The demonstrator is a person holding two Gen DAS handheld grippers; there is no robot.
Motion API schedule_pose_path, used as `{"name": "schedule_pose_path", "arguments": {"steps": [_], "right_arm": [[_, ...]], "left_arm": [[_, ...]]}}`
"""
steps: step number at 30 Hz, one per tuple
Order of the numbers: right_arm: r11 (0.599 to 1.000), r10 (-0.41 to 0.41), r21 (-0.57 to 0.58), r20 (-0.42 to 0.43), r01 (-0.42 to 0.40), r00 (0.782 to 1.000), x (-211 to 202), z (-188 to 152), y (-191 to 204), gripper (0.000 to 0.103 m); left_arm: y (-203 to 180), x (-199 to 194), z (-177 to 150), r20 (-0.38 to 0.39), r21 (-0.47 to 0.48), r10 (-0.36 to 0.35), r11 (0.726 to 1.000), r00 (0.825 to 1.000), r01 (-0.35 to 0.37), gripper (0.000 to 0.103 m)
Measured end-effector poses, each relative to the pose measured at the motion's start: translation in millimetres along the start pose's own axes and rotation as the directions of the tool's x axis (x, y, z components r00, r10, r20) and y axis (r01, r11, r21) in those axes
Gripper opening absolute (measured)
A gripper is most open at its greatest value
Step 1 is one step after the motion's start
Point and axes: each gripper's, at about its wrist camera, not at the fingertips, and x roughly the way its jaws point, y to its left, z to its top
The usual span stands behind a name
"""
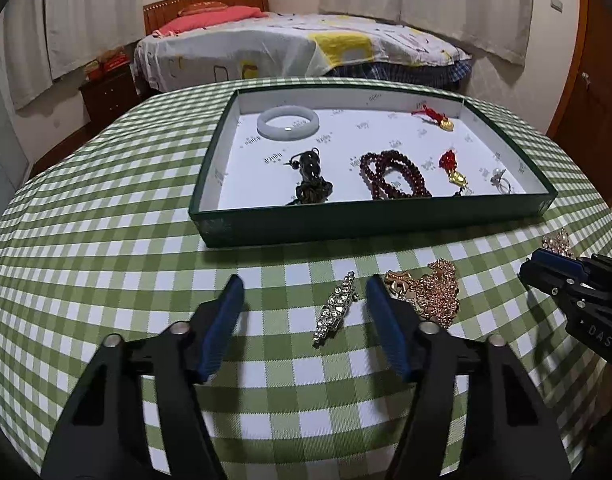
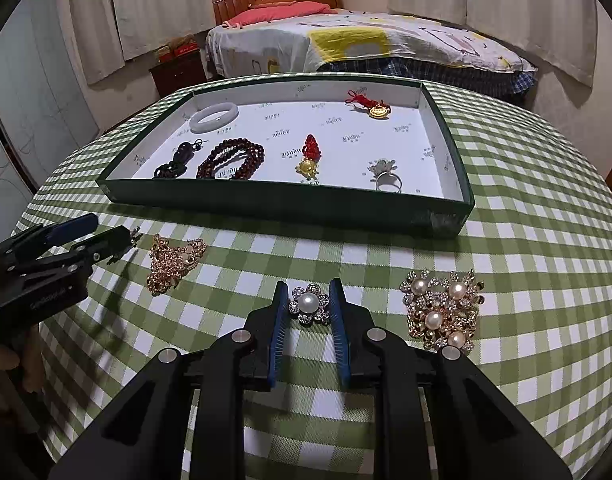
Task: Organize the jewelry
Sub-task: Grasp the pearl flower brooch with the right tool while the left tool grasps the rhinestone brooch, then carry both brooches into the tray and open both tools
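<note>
A: Where's the right gripper (image 2: 309, 304)?
B: Down on the green checked tablecloth (image 2: 525, 240), its blue pads clamped on the pearl flower brooch (image 2: 309, 306) — one pad on each side of it. A bigger pearl cluster brooch (image 2: 441, 308) lies just to its right.
A: And the left gripper (image 1: 302, 304)?
B: Jaws apart around the rhinestone bar brooch (image 1: 334, 309), not touching it; the gold chain heap (image 1: 429, 292) sits beside the right pad.
A: The tray?
B: The green tray (image 2: 266, 204) behind holds a white bangle (image 2: 214, 117), dark red beads (image 2: 232, 159), a ring (image 2: 387, 180) — plus charms.
</note>
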Motion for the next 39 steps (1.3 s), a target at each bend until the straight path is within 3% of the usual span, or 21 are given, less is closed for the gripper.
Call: {"name": "schedule_pose_path", "arguments": {"steps": [7, 15, 25, 39], "right_arm": [[1.0, 0.01, 0.007, 0.005, -0.01, 1.0, 0, 0, -2, 0.022], [1.0, 0.013, 0.01, 0.006, -0.013, 1.0, 0, 0, -4, 0.022], [1.0, 0.013, 0.012, 0.006, -0.013, 1.0, 0, -1, -4, 0.022], [1.0, 0.017, 0.014, 0.026, -0.018, 1.0, -5, 3, -2, 0.022]], "left_arm": [[-2, 7, -1, -0.037, 0.024, -0.041, 0.999, 0.998, 0.042, 0.042], [-14, 6, -3, -0.036, 0.088, -0.07, 0.993, 0.997, 0.073, 0.018], [-8, 5, -4, -0.036, 0.06, -0.099, 0.993, 0.994, 0.101, 0.015], [-4, -7, -3, 0.001, 0.056, -0.086, 0.995, 0.996, 0.086, 0.015]]}}
